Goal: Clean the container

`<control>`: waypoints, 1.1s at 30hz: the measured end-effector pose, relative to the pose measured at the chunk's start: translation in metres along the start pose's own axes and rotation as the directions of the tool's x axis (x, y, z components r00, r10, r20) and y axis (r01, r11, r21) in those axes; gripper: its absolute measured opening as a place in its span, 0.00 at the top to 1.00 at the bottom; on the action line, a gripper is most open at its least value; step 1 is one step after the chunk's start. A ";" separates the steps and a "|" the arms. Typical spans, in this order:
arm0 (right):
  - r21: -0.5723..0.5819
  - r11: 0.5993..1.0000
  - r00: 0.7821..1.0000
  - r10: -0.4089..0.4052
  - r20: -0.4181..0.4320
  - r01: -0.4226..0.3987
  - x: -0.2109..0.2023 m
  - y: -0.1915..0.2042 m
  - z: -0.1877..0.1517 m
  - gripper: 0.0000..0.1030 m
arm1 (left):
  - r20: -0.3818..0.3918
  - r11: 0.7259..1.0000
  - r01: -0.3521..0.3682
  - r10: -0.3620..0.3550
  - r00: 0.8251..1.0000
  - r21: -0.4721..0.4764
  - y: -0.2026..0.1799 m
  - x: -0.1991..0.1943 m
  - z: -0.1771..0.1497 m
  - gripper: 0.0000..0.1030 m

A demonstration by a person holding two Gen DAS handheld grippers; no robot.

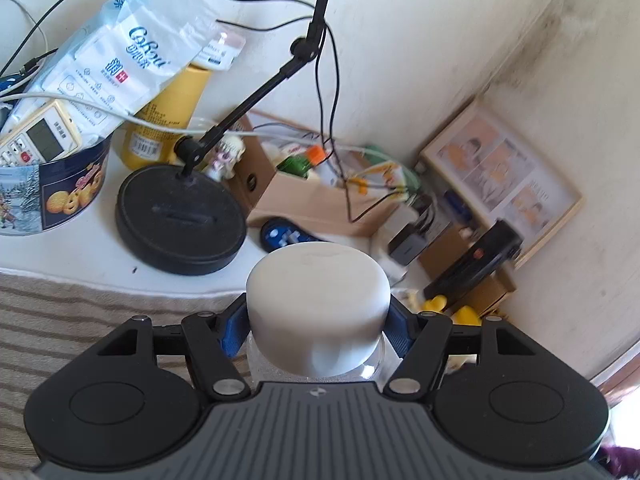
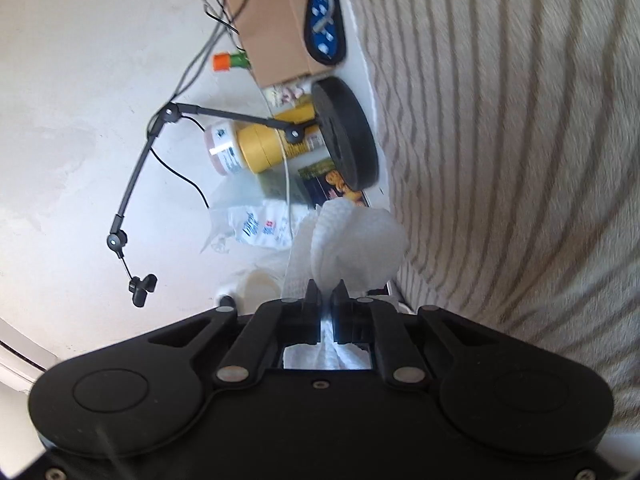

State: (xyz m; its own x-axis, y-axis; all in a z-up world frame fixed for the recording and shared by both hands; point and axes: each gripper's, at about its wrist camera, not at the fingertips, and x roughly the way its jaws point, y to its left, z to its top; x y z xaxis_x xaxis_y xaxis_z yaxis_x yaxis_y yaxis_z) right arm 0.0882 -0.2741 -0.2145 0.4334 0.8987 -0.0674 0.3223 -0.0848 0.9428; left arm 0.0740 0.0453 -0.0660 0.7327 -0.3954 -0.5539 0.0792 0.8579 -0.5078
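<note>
The left tool (image 1: 318,330) clenched the white-capped container (image 1: 318,300); the right tool (image 2: 326,292) pinched a paper towel (image 2: 352,240); best to steady the container and wipe firmly, evenly.

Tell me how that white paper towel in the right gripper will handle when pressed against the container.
The paper towel probably stays floppy: it billows in loose folds beyond the right gripper. It looks very light. Being thin, it may tear or bunch when rubbed.
</note>
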 end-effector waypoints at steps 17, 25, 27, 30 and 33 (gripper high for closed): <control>-0.846 0.288 0.757 -0.626 0.188 0.448 0.078 0.066 -0.010 0.94 | -0.007 0.950 -0.246 0.252 0.968 0.191 -0.001 0.024 -0.027 0.35; -0.886 0.015 0.668 -0.663 0.338 0.463 0.089 0.064 -0.012 0.94 | 0.072 0.949 -0.253 0.244 0.967 0.189 0.009 0.027 -0.047 0.33; -0.891 -0.021 0.650 -0.676 0.348 0.454 0.092 0.057 -0.011 0.94 | 0.077 0.939 -0.262 0.251 0.965 0.224 0.005 0.027 -0.052 0.33; -0.895 -0.044 0.651 -0.671 0.356 0.444 0.093 0.056 -0.012 0.94 | 0.066 0.921 -0.278 0.270 0.960 0.272 -0.004 0.029 -0.055 0.33; -0.897 -0.021 0.656 -0.674 0.339 0.442 0.092 0.057 -0.009 0.90 | 0.044 0.908 -0.290 0.290 0.956 0.301 -0.011 0.035 -0.054 0.33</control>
State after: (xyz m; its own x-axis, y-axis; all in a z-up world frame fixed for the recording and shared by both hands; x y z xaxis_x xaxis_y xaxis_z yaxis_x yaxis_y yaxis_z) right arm 0.1388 -0.1923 -0.1636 0.3524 0.5009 -0.7905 -0.5699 0.7849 0.2433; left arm 0.0618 0.0043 -0.1152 0.7528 -0.1146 -0.6482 0.0634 0.9928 -0.1018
